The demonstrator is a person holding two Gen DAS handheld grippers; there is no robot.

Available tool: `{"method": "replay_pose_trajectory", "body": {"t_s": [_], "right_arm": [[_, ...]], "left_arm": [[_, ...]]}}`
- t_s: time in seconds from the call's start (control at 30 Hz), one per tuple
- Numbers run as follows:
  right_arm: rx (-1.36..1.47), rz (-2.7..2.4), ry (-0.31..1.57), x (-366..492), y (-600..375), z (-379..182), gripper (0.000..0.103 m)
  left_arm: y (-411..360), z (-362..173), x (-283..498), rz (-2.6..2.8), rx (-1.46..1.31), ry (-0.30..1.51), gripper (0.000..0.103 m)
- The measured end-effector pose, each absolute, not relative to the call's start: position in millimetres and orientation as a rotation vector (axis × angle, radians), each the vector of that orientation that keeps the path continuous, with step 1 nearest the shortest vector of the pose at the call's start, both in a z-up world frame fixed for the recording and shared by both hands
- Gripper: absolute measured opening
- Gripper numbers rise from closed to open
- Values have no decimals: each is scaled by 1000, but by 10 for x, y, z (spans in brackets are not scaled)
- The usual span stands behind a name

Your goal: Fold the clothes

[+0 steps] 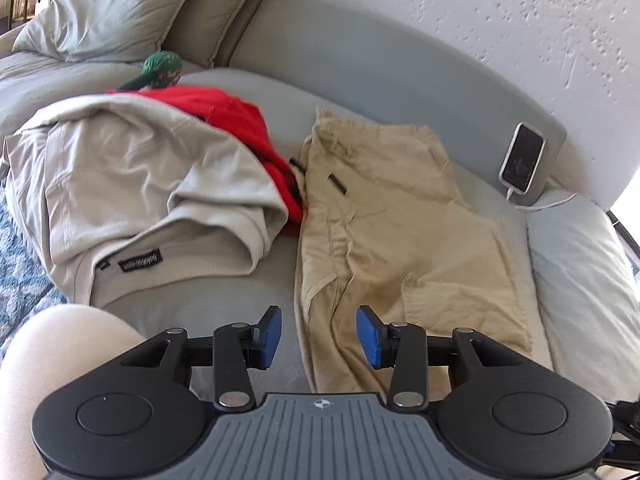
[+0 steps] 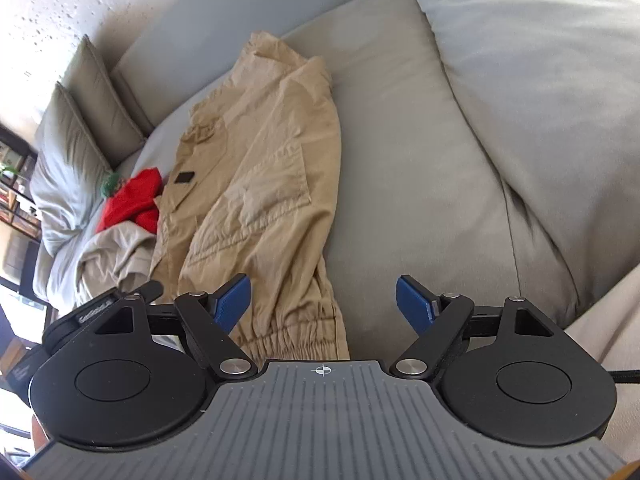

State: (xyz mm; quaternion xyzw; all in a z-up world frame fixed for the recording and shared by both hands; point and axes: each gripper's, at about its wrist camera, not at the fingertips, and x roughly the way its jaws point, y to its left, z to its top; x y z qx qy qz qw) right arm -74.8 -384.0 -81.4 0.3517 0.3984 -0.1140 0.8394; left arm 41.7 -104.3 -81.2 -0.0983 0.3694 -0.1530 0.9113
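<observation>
Tan cotton cargo trousers point(image 2: 256, 184) are laid lengthwise on the grey sofa cushion point(image 2: 400, 184), elastic cuff nearest, lower centre. Right gripper point(image 2: 324, 300) is spread, empty, cuff just left of its gap; left gripper point(image 1: 318, 336) is likewise spread above the trouser edge.

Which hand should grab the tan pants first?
Probably the right gripper: it is open, and the tan pants' gathered cuff lies just ahead. The left gripper, also open, faces only their side edge.

Light: bright, soft daylight in both views.
Glare: blown-out patch at the right edge of the left wrist view.
Shadows: soft, faint.
Distortion: strong fisheye bending, dark corners.
Focus: mostly sharp, slight edge softness.
</observation>
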Motion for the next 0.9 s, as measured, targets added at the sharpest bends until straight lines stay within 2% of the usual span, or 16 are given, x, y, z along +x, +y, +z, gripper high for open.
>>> {"method": "replay_pose_trajectory", "body": {"t_s": [0.1, 0.13, 0.2, 0.23, 0.47, 0.53, 0.77, 0.83, 0.87, 0.9], "right_arm": [[720, -234, 807, -522, -3937, -827, 81], [732, -234, 799, -433, -3994, -847, 81], [799, -233, 778, -266, -4156, -910, 81], [841, -226, 767, -184, -4250, -951, 81], [981, -221, 738, 305, -4702, -1237, 76], [989, -231, 742, 474, -4788, -1326, 76], [1075, -151, 713, 1083, -4950, -1602, 76], [1029, -160, 732, 1241, -4896, -1651, 64], [979, -181, 749, 1294, -4858, -1644, 23], [939, -200, 761, 1318, -4828, -1647, 2]], "left_arm": [[-1135, -714, 533, -385, -208, 698, 24], [-1177, -712, 623, -409, -216, 701, 18], [-1284, -771, 888, -447, -238, 741, 13], [-1340, -806, 1028, -465, -249, 763, 8], [-1600, -1205, 1750, -428, -201, 939, 2], [-1542, -1349, 1869, -330, -210, 986, 5], [-1559, -1370, 1831, -354, -199, 984, 7], [-1508, -1366, 1839, -364, -227, 998, 8], [-1485, -1372, 1851, -370, -237, 1004, 9], [-1465, -1380, 1862, -376, -243, 1008, 10]]}}
